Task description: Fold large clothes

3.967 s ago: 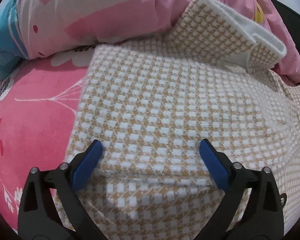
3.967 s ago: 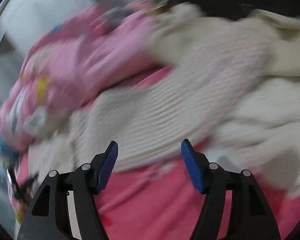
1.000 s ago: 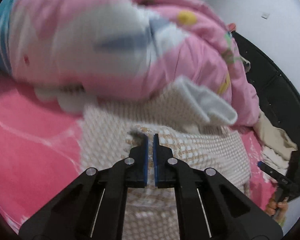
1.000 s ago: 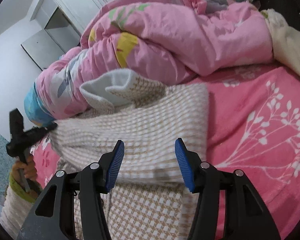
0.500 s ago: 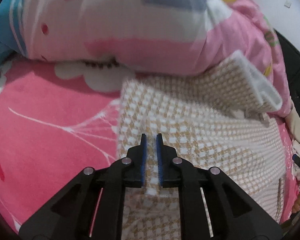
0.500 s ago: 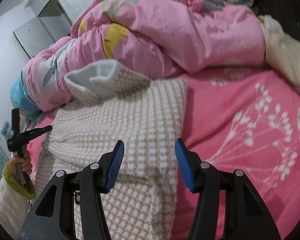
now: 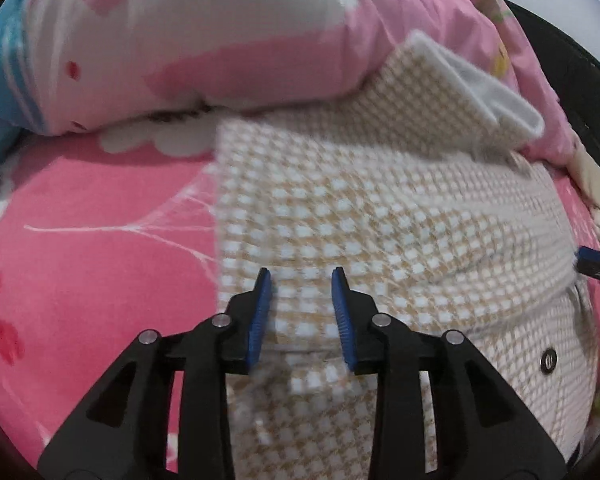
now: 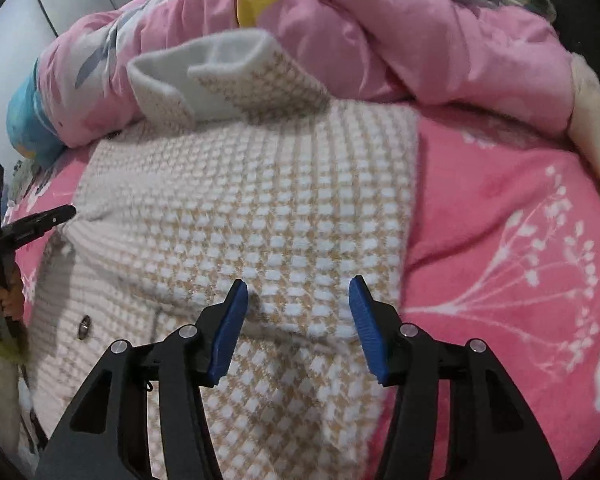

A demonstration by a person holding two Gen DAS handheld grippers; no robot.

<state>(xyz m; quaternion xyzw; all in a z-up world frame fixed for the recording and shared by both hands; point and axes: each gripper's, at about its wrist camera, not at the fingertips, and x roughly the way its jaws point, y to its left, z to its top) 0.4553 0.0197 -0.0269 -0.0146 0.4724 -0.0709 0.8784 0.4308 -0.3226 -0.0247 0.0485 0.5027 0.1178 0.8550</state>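
Pink duvet [image 7: 260, 40] (bunched) crowds checked coat's [image 7: 380, 220] upturned collar [image 7: 480, 84]

Big pink blanket [image 7: 260, 40] piled high along far side of bed, blocks way there. Coat [image 7: 380, 220] lies flat over middle of bed; collar [image 8: 220, 76] sticks up against blanket. Bare pink bed sheet [image 7: 80, 260] left of coat, free room there. More bare sheet right of coat, open too. Cream cloth heap [image 8: 592, 120] at far right edge, in way.
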